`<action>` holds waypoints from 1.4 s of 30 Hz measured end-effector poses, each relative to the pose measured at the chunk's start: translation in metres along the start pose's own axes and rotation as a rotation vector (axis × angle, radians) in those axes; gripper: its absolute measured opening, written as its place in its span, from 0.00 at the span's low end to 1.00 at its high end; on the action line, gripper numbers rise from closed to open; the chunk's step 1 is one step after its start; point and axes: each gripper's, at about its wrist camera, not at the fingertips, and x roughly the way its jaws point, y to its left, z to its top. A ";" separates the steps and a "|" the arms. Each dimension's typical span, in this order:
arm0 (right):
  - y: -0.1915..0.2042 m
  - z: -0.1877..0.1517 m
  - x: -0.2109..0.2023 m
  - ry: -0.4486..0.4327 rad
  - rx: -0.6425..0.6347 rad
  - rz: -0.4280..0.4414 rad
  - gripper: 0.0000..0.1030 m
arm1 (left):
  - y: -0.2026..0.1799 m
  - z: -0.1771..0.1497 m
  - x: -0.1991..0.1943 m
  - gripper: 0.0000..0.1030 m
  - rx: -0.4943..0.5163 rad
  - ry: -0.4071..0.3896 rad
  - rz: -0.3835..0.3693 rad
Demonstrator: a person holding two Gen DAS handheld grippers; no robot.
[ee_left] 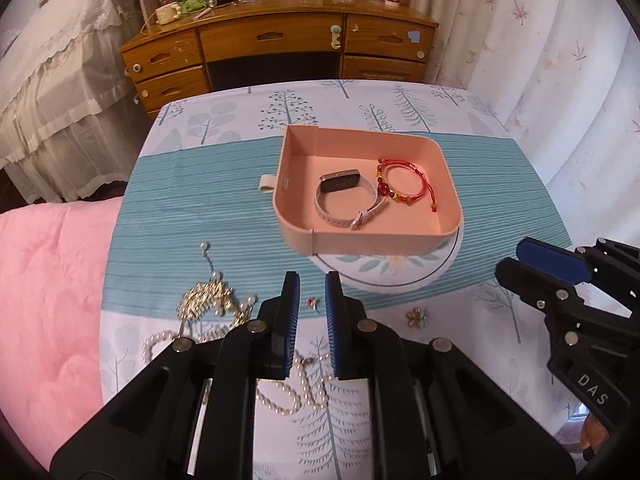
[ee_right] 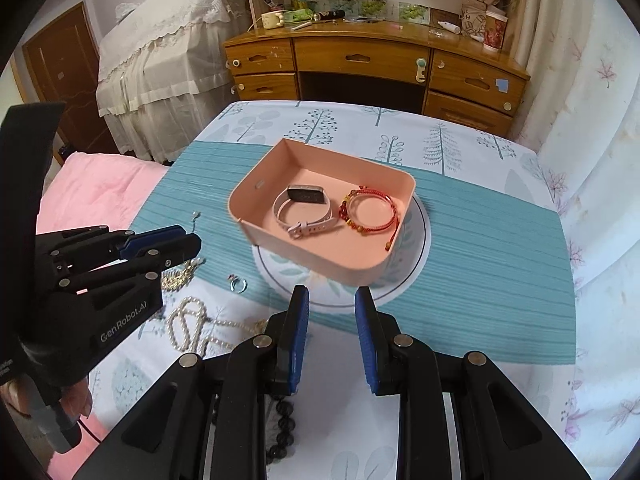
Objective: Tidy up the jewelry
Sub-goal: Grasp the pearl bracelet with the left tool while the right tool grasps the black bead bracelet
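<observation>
Your left wrist camera sits just behind the left gripper (ee_left: 312, 284) and looks steeply down and forward over the table (ee_left: 200, 200), with the pink tray (ee_left: 360, 240) ahead and slightly right of centre. Your right wrist camera looks down the same way from behind the right gripper (ee_right: 332, 300), from a place further right, so the tray sits nearly dead ahead. Both views are close above the near table edge. They share the tray, the cloth, the wooden desk (ee_left: 280, 36) beyond, and each catches the other gripper at its edge.
</observation>
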 end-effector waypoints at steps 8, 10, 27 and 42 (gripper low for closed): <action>-0.004 -0.021 -0.018 -0.009 0.018 0.022 0.23 | -0.001 -0.020 -0.011 0.10 -0.009 0.017 0.031; -0.005 -0.025 -0.021 -0.011 0.020 0.025 0.23 | -0.004 -0.024 -0.014 0.10 -0.001 0.009 0.041; -0.006 -0.070 0.005 0.116 0.041 0.083 0.37 | 0.043 -0.079 -0.047 0.10 -0.088 -0.020 0.043; 0.023 -0.088 0.071 0.296 -0.071 0.081 0.37 | 0.127 -0.138 -0.015 0.10 -0.260 0.147 0.108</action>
